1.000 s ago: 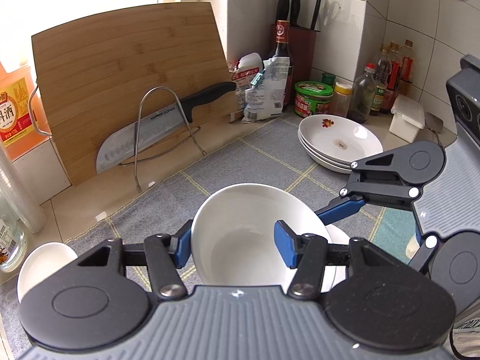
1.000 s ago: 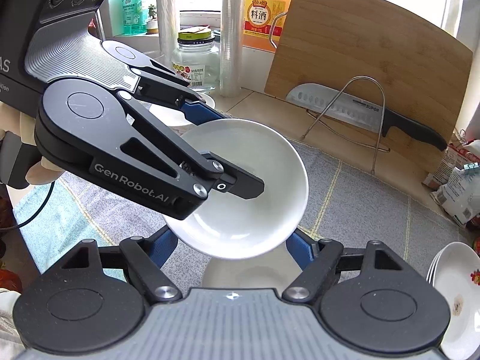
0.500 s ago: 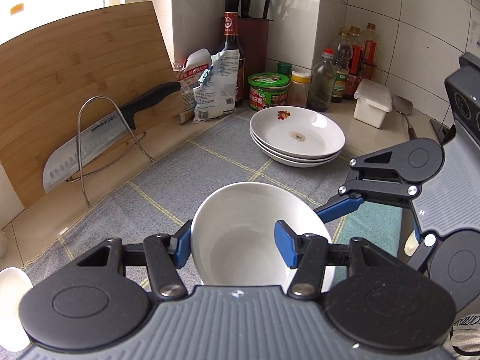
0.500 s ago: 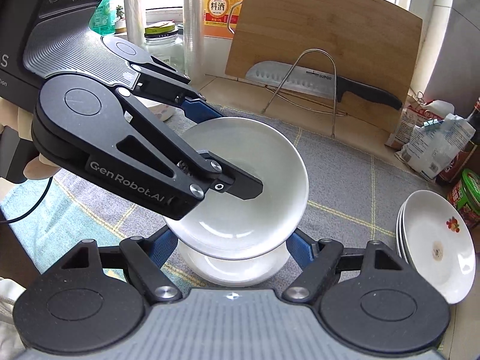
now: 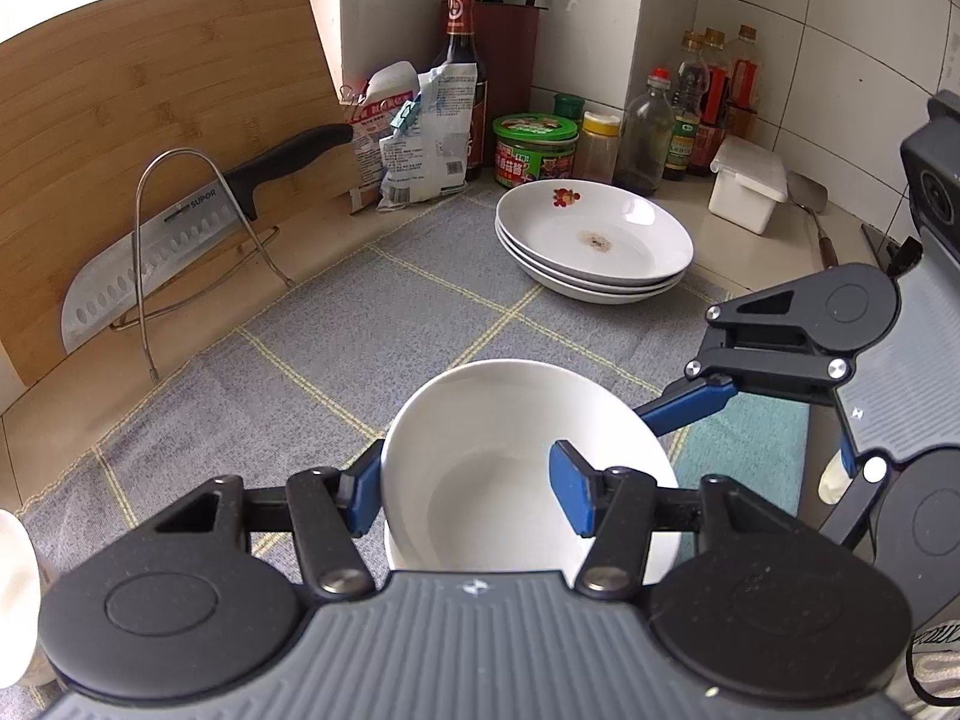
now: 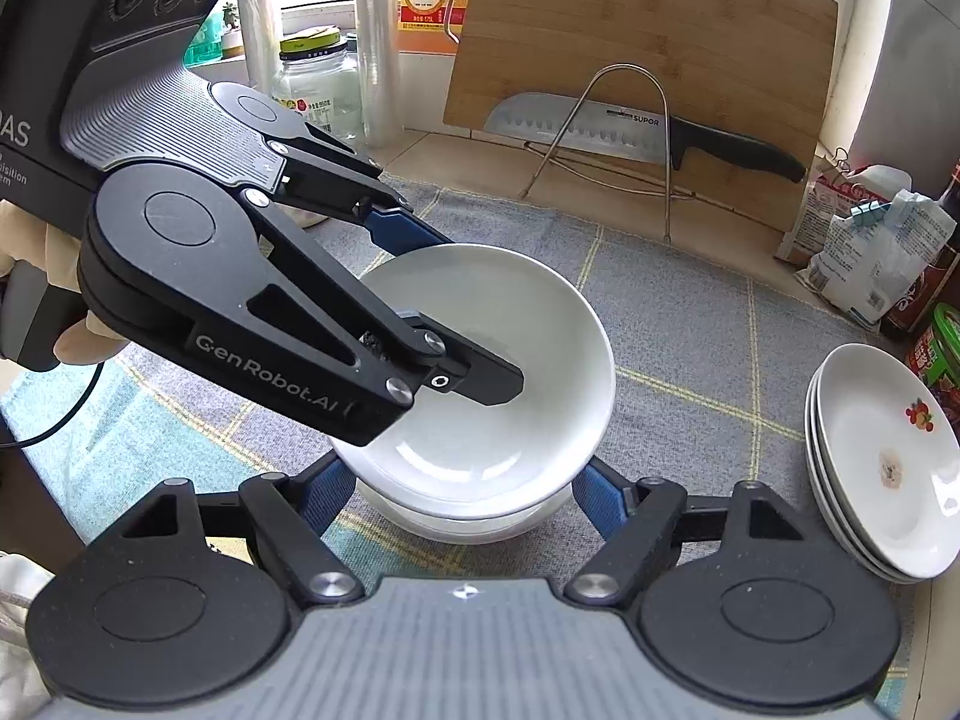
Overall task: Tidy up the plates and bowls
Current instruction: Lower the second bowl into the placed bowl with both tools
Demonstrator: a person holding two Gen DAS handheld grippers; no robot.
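Note:
My left gripper (image 5: 468, 489) is shut on the rim of a white bowl (image 5: 510, 468), one finger inside and one outside; it also shows in the right wrist view (image 6: 492, 360). The bowl is held tilted just above a second white bowl (image 6: 474, 519). My right gripper (image 6: 462, 495) is open, its blue fingers (image 6: 600, 498) on either side of the lower bowl. Whether they touch it is unclear. A stack of three white plates (image 5: 594, 240) with a red flower mark sits at the back right of the grey mat (image 5: 336, 330).
A bamboo cutting board (image 5: 150, 150) leans at the back with a cleaver (image 5: 180, 234) in a wire rack. Bottles, a green jar (image 5: 534, 150), snack bags and a white box (image 5: 747, 192) line the wall. Another white dish (image 5: 12, 588) shows at the left edge.
Both grippers and the held bowl moved right along the mat, closer to the plate stack. The held bowl came down nearer the lower bowl.

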